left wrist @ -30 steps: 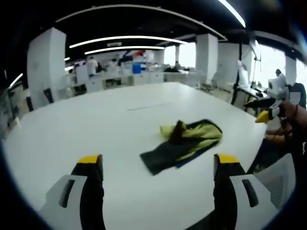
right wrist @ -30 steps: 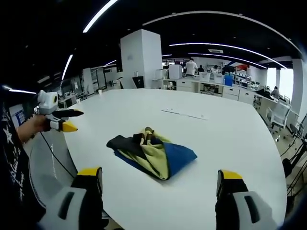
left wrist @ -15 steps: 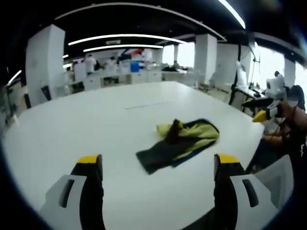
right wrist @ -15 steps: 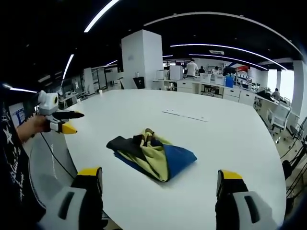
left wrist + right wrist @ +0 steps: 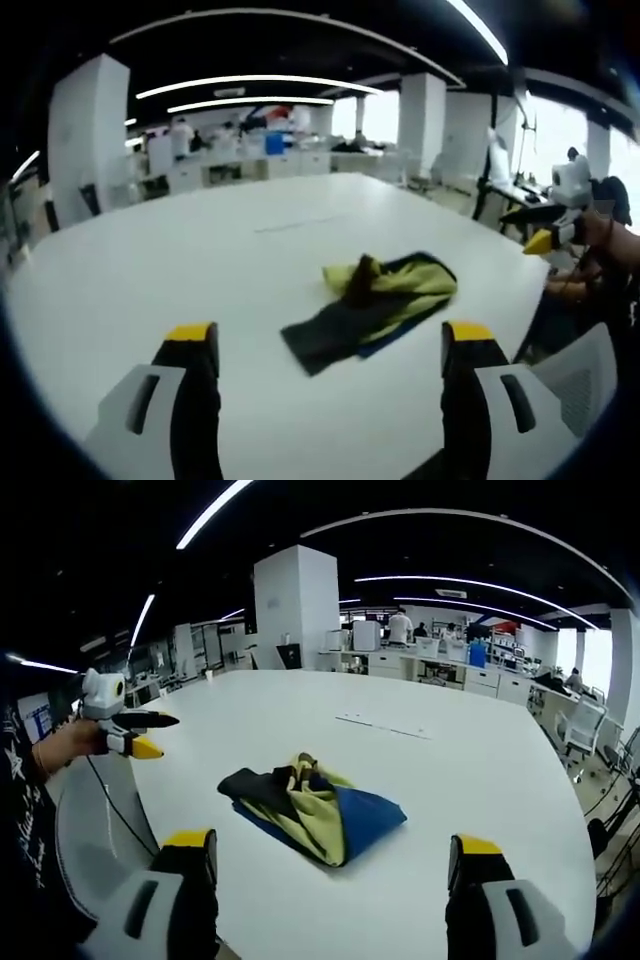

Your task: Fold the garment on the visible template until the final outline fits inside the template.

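Note:
A crumpled garment in yellow, dark grey and blue lies bunched on the white table [image 5: 180, 260]; it shows as the garment [image 5: 375, 300] in the left gripper view and the garment [image 5: 312, 805] in the right gripper view. My left gripper [image 5: 328, 345] hangs open well short of it, jaws wide apart with nothing between them. My right gripper [image 5: 334, 848] is open too, held back above the table's near edge. The left gripper [image 5: 135, 742] also shows far left in the right gripper view, held by a hand. The right gripper [image 5: 555, 235] appears at the right in the left gripper view.
Thin template lines [image 5: 385, 726] are marked on the table beyond the garment. A large open office lies behind, with white pillars [image 5: 293, 605], desks and people. A white mesh chair [image 5: 575, 375] stands at the table's right edge.
Both views have drifted slightly with the hands; the garment lies as before and both grippers stay open.

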Available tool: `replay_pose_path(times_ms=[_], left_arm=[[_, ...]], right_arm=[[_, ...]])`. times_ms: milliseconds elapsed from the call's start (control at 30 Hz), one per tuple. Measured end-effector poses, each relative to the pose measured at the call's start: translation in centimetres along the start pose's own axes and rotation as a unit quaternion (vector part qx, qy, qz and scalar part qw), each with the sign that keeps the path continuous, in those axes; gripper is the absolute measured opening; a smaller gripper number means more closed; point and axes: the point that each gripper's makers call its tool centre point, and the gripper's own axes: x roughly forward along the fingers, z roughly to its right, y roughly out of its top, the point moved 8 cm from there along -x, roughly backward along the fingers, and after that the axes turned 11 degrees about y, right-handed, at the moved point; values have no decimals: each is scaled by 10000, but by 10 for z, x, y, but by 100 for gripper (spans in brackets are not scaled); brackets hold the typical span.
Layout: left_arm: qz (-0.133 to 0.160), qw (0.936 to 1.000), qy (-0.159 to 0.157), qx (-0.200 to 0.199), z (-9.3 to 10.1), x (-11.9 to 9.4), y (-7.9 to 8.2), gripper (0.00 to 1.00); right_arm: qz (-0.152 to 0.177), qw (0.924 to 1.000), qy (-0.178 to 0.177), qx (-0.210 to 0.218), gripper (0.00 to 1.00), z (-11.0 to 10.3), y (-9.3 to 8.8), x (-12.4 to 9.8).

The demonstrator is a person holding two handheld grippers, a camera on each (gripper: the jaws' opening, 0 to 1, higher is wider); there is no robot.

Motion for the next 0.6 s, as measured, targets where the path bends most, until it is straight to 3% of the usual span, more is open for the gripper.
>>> replay_pose_path(times_ms=[367, 600], left_arm=[[139, 9993, -316, 146, 1, 27, -1, 76], [212, 9978, -557, 304, 7, 50, 3, 69]], right_arm=[[-46, 9991, 211, -355, 80, 8, 10, 27], [-182, 9974, 491, -485, 76, 11, 12, 49]])
